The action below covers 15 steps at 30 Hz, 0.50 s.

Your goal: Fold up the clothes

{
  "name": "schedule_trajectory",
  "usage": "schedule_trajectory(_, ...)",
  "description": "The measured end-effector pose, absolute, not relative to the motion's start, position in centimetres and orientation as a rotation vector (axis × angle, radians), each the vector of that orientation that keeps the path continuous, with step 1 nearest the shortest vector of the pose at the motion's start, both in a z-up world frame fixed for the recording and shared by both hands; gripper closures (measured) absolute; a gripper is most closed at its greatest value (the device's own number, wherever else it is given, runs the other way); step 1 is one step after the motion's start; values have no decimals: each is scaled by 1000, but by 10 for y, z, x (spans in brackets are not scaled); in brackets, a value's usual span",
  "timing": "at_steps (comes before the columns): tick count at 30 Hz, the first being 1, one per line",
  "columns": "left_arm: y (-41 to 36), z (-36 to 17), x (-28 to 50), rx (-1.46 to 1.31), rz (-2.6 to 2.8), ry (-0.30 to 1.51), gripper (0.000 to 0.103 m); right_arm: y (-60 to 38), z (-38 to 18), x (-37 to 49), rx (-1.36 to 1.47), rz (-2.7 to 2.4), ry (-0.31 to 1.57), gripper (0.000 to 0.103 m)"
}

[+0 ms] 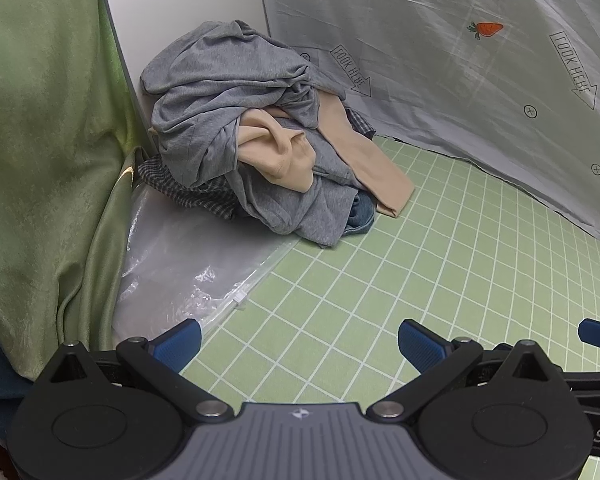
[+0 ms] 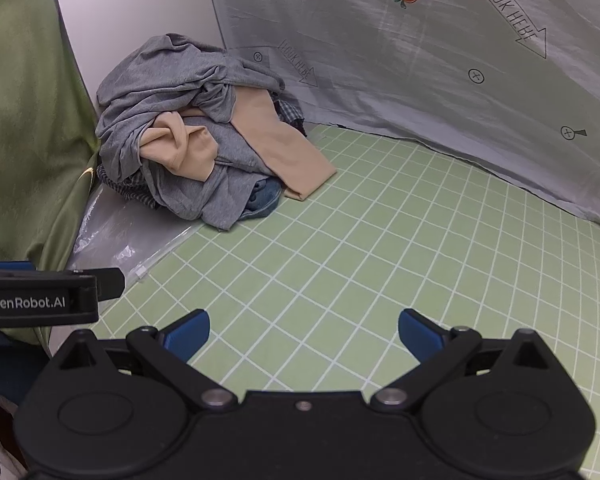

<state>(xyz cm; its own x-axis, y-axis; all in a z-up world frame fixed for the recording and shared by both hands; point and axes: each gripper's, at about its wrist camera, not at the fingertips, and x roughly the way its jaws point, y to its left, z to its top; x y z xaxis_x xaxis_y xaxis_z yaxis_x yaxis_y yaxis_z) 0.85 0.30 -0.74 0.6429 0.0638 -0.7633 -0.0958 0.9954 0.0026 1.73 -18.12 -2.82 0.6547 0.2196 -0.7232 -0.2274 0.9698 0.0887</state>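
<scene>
Left wrist view first: our left gripper [image 1: 299,344] hovers over the green grid desk [image 1: 380,280] with its jaws spread wide and nothing between them. Ahead and slightly left sits the clothes pile [image 1: 252,140], well apart from us, pushed into the corner. A grey garment [image 1: 220,92] is tangled over a beige one [image 1: 280,152], with checked cloth and denim peeking out underneath. Nearer, ahead-left of the gripper, lies a plastic bag [image 1: 172,252], partly under the pile.

From the right wrist view, our right gripper [image 2: 304,332] is equally wide open and empty, with the pile [image 2: 188,132] further ahead and to its left.

Risks as we judge them: pinching the grey layer could drag the beige piece along, since they look interwound; we may lift two garments at once. A low reach might snag the bag. Both grippers converging on one corner could collide.
</scene>
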Motion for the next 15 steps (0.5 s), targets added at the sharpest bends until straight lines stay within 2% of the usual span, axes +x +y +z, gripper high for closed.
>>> schedule_trajectory(15,33,-11,77,-71,118,894,0,-158,-24,81,-81,269,801,1)
